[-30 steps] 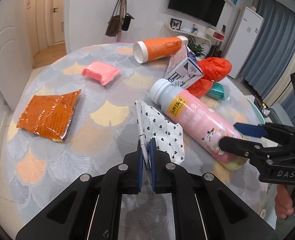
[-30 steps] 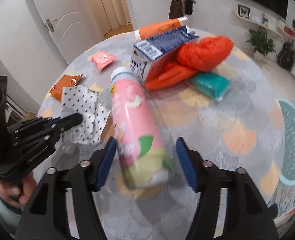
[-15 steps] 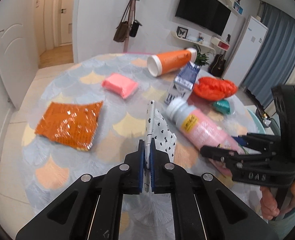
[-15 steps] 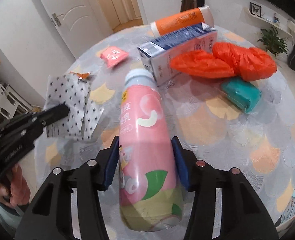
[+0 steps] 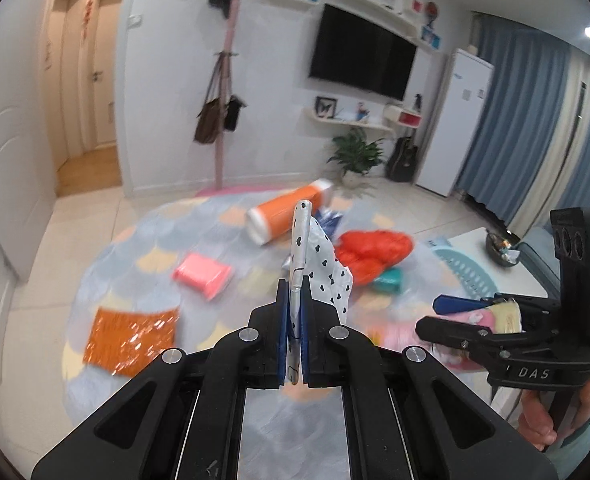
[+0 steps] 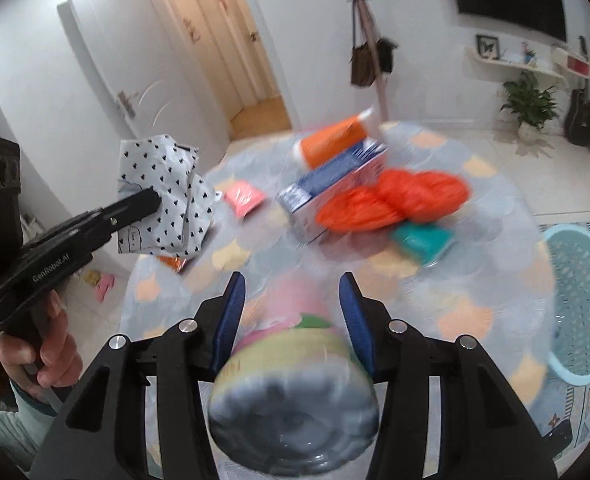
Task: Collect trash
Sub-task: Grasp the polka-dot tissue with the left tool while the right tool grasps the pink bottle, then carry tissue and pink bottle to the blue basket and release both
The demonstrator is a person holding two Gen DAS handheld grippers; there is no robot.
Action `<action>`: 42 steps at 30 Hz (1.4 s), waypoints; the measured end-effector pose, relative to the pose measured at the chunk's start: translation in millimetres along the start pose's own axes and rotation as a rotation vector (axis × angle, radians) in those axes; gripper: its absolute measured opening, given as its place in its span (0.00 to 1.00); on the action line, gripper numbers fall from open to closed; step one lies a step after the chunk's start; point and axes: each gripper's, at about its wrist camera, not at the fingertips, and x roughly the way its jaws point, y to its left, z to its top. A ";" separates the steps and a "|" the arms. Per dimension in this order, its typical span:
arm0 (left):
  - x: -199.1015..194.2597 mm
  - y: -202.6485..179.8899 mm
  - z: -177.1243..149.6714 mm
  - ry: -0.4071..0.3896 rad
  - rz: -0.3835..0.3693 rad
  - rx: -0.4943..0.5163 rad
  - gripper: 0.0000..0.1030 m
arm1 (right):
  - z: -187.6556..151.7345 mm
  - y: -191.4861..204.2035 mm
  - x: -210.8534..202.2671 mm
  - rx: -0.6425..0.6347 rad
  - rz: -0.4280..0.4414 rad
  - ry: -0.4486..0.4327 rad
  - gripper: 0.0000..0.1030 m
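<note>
Lift-off is the change: a second ago the pink drink bottle (image 6: 295,364) and the heart-print wrapper (image 5: 315,264) both lay on the round table (image 5: 135,248), and now both hang clear of it. The right gripper (image 6: 293,312) was straddling the bottle with its jaws wide; they are closing, and the blue pads now press its sides, the base tilted toward the camera. The left gripper (image 5: 293,320) stays fully together on the thin wrapper, which stands up between its pads. In judgement, 2 pieces of trash are secured at once and the next move is a carry to the pale blue basket (image 6: 583,300) on the floor beside the table's right edge.

Left behind on the table are the orange bottle (image 5: 287,212), a blue-and-white carton (image 6: 335,184), orange plastic bags (image 6: 391,196), a teal packet (image 6: 423,240), a pink packet (image 5: 203,276) and an orange foil pouch (image 5: 131,340). Nothing blocks the way to the basket.
</note>
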 end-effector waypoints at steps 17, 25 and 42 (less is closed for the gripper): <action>49.4 -117.0 35.6 -0.013 -0.183 0.180 0.03 | 17.6 -111.5 -102.6 0.187 -0.276 -0.243 0.41; 91.3 -203.7 56.2 -0.015 -0.302 0.272 0.03 | 17.0 -202.4 -126.1 0.352 -0.478 -0.339 0.41; 272.2 -306.7 11.8 0.312 -0.322 0.337 0.04 | -42.2 -360.8 -56.5 0.643 -0.640 -0.174 0.42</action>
